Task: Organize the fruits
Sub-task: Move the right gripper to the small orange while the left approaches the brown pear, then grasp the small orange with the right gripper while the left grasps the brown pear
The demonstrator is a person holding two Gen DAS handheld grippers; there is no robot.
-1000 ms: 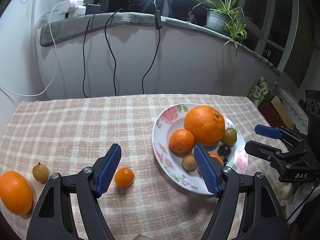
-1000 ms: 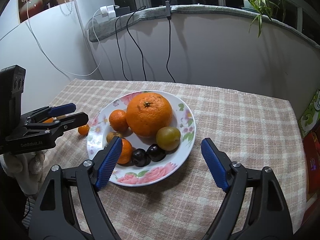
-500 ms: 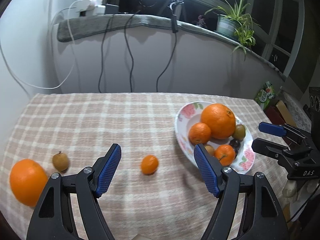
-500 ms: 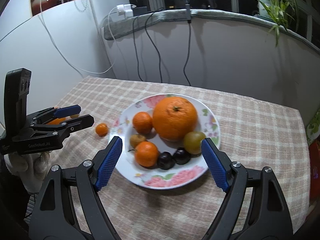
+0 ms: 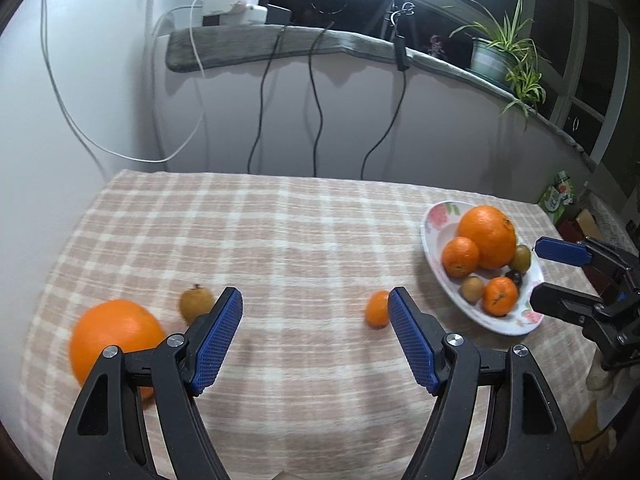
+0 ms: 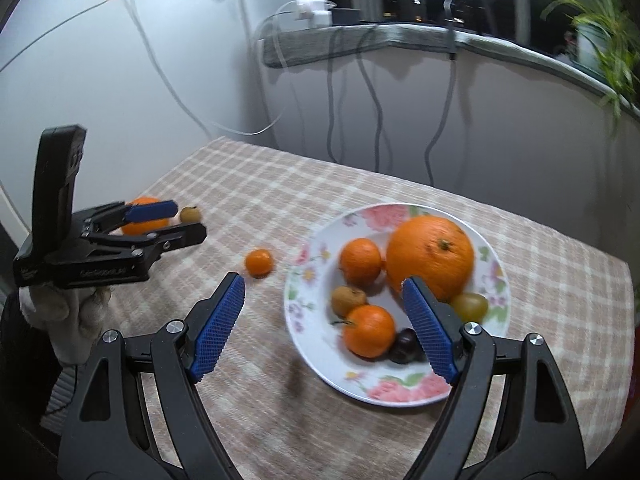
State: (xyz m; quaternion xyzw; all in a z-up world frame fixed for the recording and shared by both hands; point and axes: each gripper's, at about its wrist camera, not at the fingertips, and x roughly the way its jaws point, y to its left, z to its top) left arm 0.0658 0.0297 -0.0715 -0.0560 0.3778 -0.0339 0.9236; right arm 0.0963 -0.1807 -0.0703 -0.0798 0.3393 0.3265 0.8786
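tablecloth (image 5: 304, 240): woven checked cloth, matt | plate (image 6: 496, 376): glossy glazed ceramic | big orange (image 6: 430, 258): dimpled peel

The left gripper (image 5: 314, 336) is wide open. A small orange (image 5: 377, 309) touches its right fingers (image 5: 412, 344); a brown fruit (image 5: 195, 303) sits by the left one.

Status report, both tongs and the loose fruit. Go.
Left tongs open, empty; right tongs open, empty over plate. Three fruits off plate: small orange, big orange, brown fruit. Nothing blocking.
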